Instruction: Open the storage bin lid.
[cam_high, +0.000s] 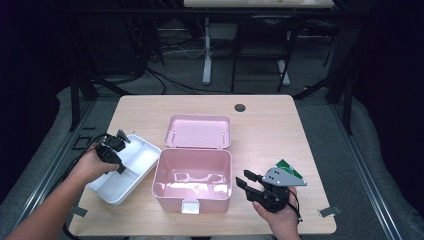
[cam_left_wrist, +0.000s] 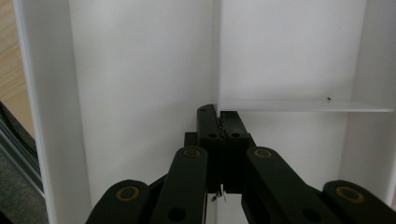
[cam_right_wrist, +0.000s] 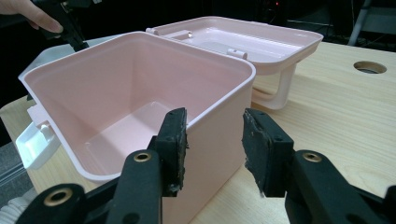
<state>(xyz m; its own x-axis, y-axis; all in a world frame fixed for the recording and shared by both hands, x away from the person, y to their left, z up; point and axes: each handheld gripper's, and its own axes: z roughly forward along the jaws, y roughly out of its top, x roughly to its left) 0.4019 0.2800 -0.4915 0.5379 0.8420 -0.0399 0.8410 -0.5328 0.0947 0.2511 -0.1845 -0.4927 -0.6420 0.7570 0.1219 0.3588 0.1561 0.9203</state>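
Near the desk's (cam_high: 280, 115) left edge, left gripper (cam_high: 114, 148) is pinching, jaws closed, the divider of 1 white tray (cam_high: 131, 170); thin plastic, so it's risking a slip or tilt on lifting. Right gripper (cam_right_wrist: 212, 140) is hovering half open, empty, straddling the wall of 1 pink box (cam_right_wrist: 140, 107) mid-desk, risking a knock.

A pink plastic box (cam_high: 192, 177) stands open and empty near the table's front edge, its lid (cam_high: 199, 131) swung flat behind it, inner side up, with a white latch at the front. Just left lies a white divided tray (cam_high: 131, 165), angled, overhanging the table's left edge.
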